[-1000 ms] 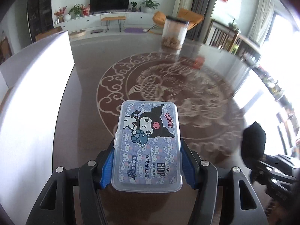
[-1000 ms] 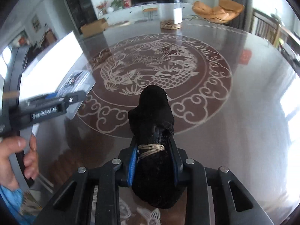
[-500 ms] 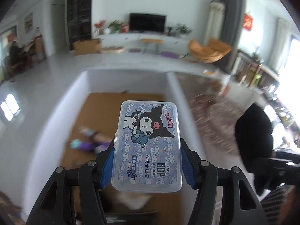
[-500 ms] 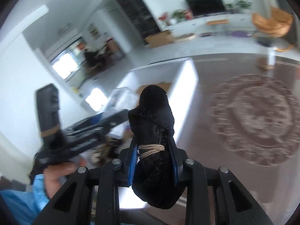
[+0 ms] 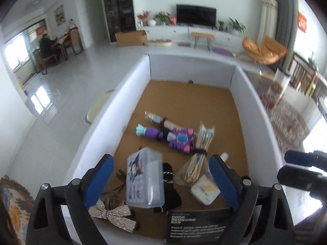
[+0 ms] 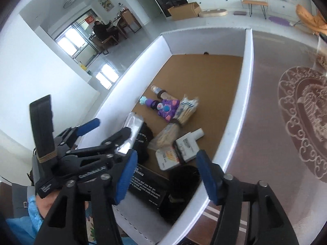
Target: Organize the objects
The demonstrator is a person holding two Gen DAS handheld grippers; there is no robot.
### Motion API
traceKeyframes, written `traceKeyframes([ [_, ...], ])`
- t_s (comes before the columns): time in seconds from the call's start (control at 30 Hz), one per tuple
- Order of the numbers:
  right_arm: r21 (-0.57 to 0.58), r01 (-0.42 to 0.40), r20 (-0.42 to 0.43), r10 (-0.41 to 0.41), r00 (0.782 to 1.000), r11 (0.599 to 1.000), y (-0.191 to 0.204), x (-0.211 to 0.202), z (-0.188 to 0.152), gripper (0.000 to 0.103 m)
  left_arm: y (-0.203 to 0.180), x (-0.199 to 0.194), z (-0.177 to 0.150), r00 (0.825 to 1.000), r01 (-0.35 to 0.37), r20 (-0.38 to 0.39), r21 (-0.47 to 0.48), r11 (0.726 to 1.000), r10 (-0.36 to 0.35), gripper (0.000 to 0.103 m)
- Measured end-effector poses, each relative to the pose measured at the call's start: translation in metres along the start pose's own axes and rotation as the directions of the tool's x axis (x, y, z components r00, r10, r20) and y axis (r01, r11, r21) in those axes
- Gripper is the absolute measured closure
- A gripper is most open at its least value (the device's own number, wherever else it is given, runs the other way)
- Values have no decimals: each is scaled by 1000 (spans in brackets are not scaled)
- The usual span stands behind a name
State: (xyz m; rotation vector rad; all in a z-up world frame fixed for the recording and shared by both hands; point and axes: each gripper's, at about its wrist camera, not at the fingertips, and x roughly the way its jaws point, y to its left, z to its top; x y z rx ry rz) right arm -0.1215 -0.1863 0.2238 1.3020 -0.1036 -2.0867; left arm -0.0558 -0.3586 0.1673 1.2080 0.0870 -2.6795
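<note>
A white-walled box (image 5: 130,85) with a brown floor holds several items. My left gripper (image 5: 161,181) is open above its near end, and the clear cartoon-print case (image 5: 145,180) lies tilted below it, free of the jaws. My right gripper (image 6: 166,174) is open over the box's near right corner (image 6: 231,143). The black cloth bundle (image 6: 181,187) lies in the box just below it. The left gripper (image 6: 87,143) shows in the right wrist view, with the case (image 6: 132,130) beyond it.
In the box lie a purple toy (image 5: 177,138), a bundle of sticks (image 5: 199,153), a white bottle (image 5: 206,187), a black labelled box (image 5: 196,228) and a glittery bow (image 5: 114,216). The patterned brown table (image 6: 286,122) is right of the box.
Both grippers swung left from the table to over the box. Both opened: the case dropped from the left jaws and the black bundle from the right jaws into the box.
</note>
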Motion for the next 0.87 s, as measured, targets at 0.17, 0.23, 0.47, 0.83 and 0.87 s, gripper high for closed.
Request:
traceKeyframes([
  [0.17,-44,59,14,-58,998,997,8,-19,10,24,-1,-27,11,981,-191,22,-84,978,193,8],
  [0.23,-60,78,15,-77,997,995,15,-21,12,24,-1,-29,11,982,-187,-9,-61,981,186,8],
  [0.47,-133,139,11,-139,990,981,31,-13,12,24,-11,-22,-1,990,-116,-87,-30,993,113,8],
  [0.83,-159,150,9,-150,989,976,33,-4,11,24,-17,-31,-9,989,-145,-35,-27,989,144,8],
  [0.87,-156,151,11,-151,989,976,32,-5,11,24,-17,-34,-9,988,-155,-15,-31,987,154,8],
])
